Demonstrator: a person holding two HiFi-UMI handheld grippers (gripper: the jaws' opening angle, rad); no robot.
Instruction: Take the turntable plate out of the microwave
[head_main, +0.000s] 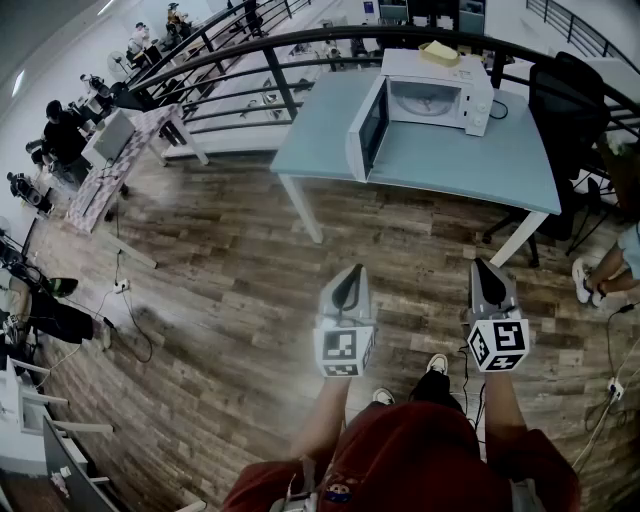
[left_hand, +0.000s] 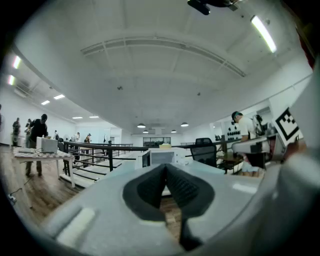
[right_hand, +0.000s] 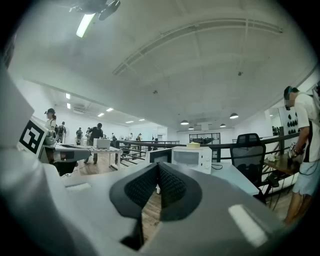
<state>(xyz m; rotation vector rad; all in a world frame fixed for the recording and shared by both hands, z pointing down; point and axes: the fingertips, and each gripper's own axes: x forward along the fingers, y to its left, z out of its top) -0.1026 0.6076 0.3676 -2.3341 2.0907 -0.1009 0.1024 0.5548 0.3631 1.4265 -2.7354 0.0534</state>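
A white microwave (head_main: 430, 95) stands on a pale blue table (head_main: 440, 160) well ahead of me, its door (head_main: 366, 128) swung open to the left. Inside it lies the round glass turntable plate (head_main: 424, 101). Both grippers are held level over the wooden floor, well short of the table. My left gripper (head_main: 351, 272) is shut with nothing in it, and so is my right gripper (head_main: 486, 266). The left gripper view shows its gripper (left_hand: 165, 168) with jaws together and the microwave (left_hand: 161, 157) small beyond them. In the right gripper view the closed gripper (right_hand: 158, 166) points just left of the microwave (right_hand: 192, 157).
A yellow object (head_main: 438, 52) lies on top of the microwave. A black office chair (head_main: 565, 100) stands right of the table, and a dark railing (head_main: 290, 60) runs behind it. A person (right_hand: 305, 145) stands at the right. Another table (head_main: 125, 150) with people is at far left.
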